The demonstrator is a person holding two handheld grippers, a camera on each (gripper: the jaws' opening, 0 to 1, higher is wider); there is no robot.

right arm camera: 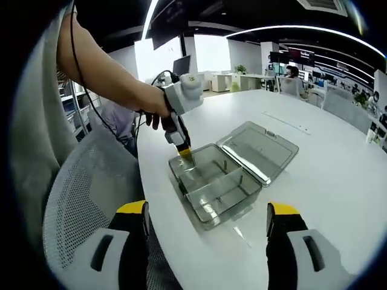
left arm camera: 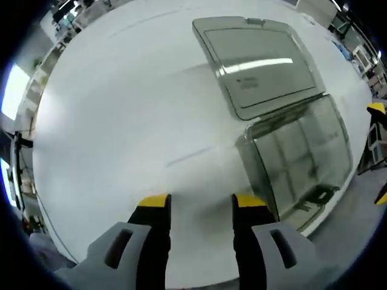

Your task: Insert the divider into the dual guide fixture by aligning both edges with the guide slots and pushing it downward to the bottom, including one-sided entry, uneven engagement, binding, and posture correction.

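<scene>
A clear, smoke-tinted plastic box (right arm camera: 214,184) is sitting on the white surface (right arm camera: 326,163) near its rounded edge, its hinged lid (right arm camera: 257,150) lying flat and open on the far side. In the right gripper view a thin transparent divider (right arm camera: 221,181) is standing upright across the box, its long axis running from wall to wall. The left gripper (right arm camera: 184,154), held by a hand (right arm camera: 154,109), is hanging over the box's near corner, touching its rim; its fingers' spacing cannot be told there. In the left gripper view its fingers (left arm camera: 151,208) are standing spread apart over the surface beside the box (left arm camera: 296,163). The right gripper (right arm camera: 205,217) is hovering well back from the box, fingers wide and holding nothing.
</scene>
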